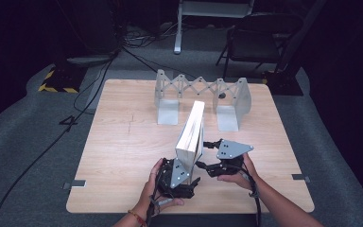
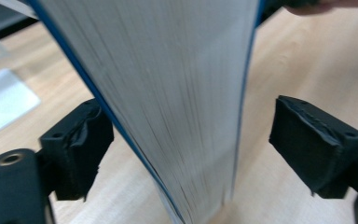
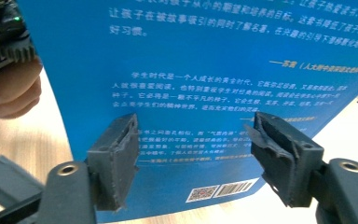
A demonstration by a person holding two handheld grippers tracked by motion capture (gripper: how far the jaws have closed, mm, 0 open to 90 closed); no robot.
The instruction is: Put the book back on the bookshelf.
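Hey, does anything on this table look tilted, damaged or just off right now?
Yes: the thick blue-covered book stands on edge on the wooden table, well short of the grey metal expanding book rack, with nothing gripping it. The left gripper straddles it with open jaws, and its black pads look frayed.

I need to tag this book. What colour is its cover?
Blue, with pale printed text on the thick book's cover; the right gripper view shows it best.

The book [image 3: 205,70] had a glossy blue paper cover and matt, pale page edges. The counter [image 1: 123,156] was smooth light wood grain, the bookend rack [image 1: 203,97] dull grey metal. The tongs' pads [image 2: 81,144] looked like rough, worn black rubber.
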